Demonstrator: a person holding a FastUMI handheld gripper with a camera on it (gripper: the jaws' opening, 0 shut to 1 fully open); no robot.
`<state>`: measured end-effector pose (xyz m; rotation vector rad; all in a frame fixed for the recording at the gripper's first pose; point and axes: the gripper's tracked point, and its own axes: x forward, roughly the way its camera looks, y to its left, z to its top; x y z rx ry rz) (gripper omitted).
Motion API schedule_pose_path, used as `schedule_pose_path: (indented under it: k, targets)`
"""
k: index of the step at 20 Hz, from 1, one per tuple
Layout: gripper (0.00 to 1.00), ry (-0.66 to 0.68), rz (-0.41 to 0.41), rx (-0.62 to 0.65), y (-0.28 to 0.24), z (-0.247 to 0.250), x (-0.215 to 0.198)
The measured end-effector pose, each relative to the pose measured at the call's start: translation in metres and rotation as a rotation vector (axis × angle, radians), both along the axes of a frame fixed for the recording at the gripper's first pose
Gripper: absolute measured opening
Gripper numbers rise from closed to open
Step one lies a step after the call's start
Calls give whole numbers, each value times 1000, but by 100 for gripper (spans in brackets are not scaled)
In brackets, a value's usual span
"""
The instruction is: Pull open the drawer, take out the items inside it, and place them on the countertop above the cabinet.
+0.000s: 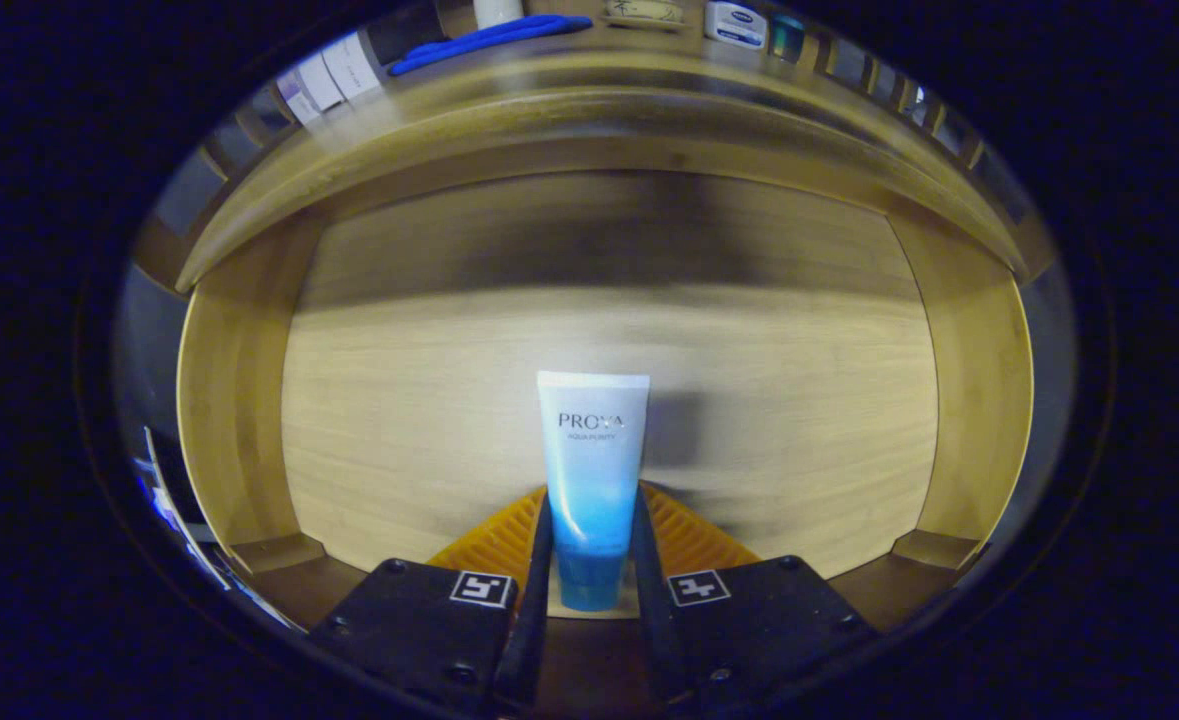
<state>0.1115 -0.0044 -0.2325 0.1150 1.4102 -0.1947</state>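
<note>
A white-to-blue cosmetic tube (592, 470) stands on end between my two fingers, cap end down toward me. My gripper (591, 520) is shut on the tube, both fingers (541, 545) pressing its lower sides. Below and beyond it lies the open wooden drawer (239, 400), whose pale floor shows bare around the tube. The cabinet's countertop (589, 70) runs across above the drawer's far side.
On the countertop lie a blue flat item (489, 38), a white jar (735, 24), a white box (334, 70) and a small teal object (787, 36). The drawer's side walls rise left and right; a dark shadow covers its far floor.
</note>
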Motion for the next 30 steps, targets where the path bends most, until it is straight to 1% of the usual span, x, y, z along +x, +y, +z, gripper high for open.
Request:
schedule_pose_path:
  k: [3,6,11,16,20,24,27,30]
  targets:
    - [42,-55,23,-1,5,23,7]
    - [41,-81,21,36,4,54,7]
    - [41,-157,22,38,-5,109,21]
    - [41,-215,21,27,-11,148,47]
    - [41,-256,20,17,-11,176,83]
    - [41,-262,20,5,-7,186,123]
    - [41,-246,9,3,-2,183,147]
    - [41,-234,15,-24,0,176,170]
